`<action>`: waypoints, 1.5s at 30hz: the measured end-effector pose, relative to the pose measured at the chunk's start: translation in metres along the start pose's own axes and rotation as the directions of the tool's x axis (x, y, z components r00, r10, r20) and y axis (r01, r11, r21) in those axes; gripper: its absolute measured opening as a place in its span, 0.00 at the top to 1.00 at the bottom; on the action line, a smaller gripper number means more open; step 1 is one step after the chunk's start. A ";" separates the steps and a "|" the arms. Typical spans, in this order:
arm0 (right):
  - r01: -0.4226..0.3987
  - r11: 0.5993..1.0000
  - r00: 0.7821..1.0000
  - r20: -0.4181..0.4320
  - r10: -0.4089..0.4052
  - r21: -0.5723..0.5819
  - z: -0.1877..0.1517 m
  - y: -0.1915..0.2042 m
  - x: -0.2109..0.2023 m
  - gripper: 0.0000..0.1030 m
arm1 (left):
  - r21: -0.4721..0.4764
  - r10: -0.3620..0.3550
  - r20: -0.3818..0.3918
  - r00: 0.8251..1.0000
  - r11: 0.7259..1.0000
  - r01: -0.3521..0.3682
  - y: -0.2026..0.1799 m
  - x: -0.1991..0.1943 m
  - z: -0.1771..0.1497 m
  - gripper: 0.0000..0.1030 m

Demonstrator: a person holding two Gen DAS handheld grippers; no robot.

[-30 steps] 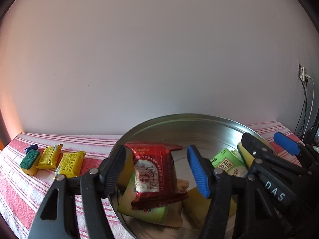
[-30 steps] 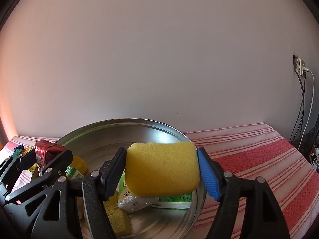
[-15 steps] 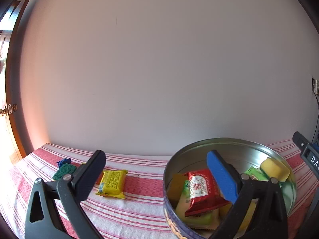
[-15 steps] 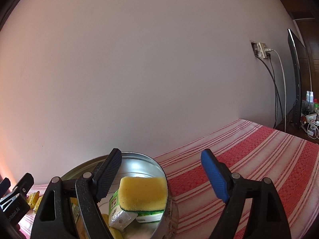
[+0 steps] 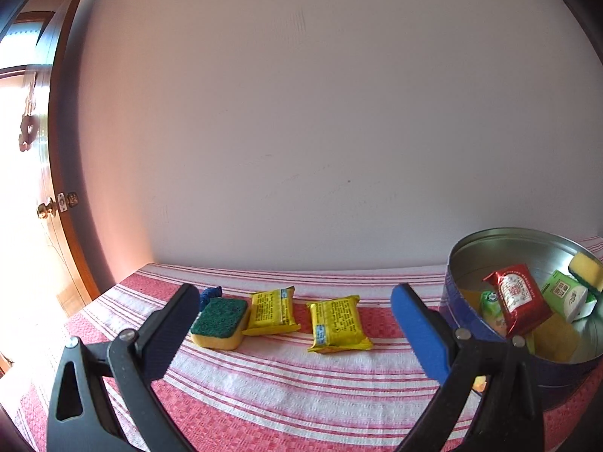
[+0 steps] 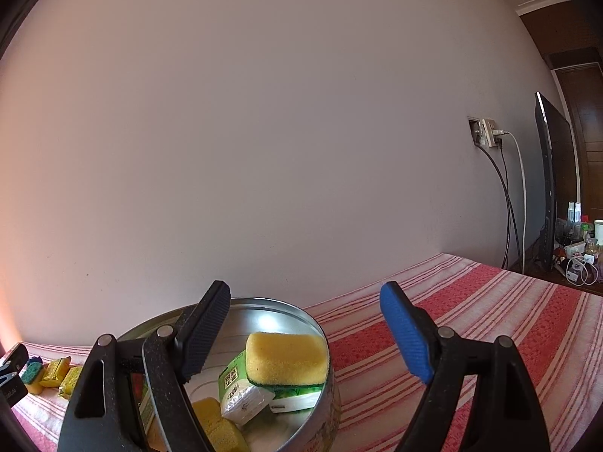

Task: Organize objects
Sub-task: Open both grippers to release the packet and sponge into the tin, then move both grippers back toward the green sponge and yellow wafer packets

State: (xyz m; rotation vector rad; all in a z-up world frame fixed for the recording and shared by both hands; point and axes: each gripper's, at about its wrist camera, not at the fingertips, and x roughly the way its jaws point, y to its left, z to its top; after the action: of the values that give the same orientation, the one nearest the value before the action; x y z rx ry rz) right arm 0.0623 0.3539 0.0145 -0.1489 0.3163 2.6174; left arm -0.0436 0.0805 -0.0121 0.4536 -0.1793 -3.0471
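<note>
both tools are empty. the left tool (image 5: 294, 324) stands fully spread, its jaws having just opened, and frames the items left on the striped counter (image 5: 286, 380) — a green-topped sponge (image 5: 220, 324) and two yellow packets (image 5: 272, 310) (image 5: 337, 324), in a row for pickup. the right tool (image 6: 305, 333), jaws wide and just opened, clears the tin (image 6: 301, 310), where the yellow sponge (image 6: 286, 358) rests on green packs (image 6: 241, 391) — collection point.

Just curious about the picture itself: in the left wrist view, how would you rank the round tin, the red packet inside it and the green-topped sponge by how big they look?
1. Round tin, clearly largest.
2. Red packet and green-topped sponge look alike; unranked.
</note>
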 end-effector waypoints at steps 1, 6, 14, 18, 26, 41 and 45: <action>-0.001 1.000 1.000 -0.014 0.001 0.005 -0.003 0.003 -0.002 0.19 | 0.000 0.006 -0.001 1.000 1.000 -0.006 0.005 0.002 -0.001 0.00; -0.022 0.999 0.999 -0.025 0.021 -0.035 -0.012 0.036 -0.019 0.19 | -0.018 0.010 -0.016 1.000 1.000 -0.010 0.027 0.008 -0.002 0.00; -0.129 0.989 0.989 -0.085 0.123 -0.075 -0.033 0.104 -0.035 0.19 | -0.035 0.069 -0.054 0.996 0.997 -0.071 0.069 0.020 0.000 0.01; -0.179 0.980 0.979 -0.119 0.168 -0.083 -0.042 0.137 -0.035 0.19 | -0.053 0.111 -0.079 0.991 0.992 -0.116 0.097 0.032 -0.002 0.01; -0.244 0.964 0.958 -0.180 0.223 -0.105 -0.058 0.190 -0.029 0.19 | -0.094 0.172 -0.142 0.975 0.978 -0.186 0.146 0.058 -0.005 0.01; -0.333 0.919 0.891 -0.388 0.235 -0.208 -0.084 0.276 0.014 0.19 | -0.211 0.183 -0.296 0.938 0.945 -0.251 0.201 0.102 -0.014 0.01; -0.353 0.905 0.862 -0.460 0.214 -0.239 -0.093 0.294 0.030 0.19 | -0.191 0.167 -0.315 0.934 0.953 -0.235 0.199 0.107 -0.014 0.01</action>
State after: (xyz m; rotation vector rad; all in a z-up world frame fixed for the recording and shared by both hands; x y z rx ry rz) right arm -0.1027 0.0948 -0.0228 -0.8557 0.0573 2.8996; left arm -0.1347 -0.1260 -0.0316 0.8072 0.1270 -2.7117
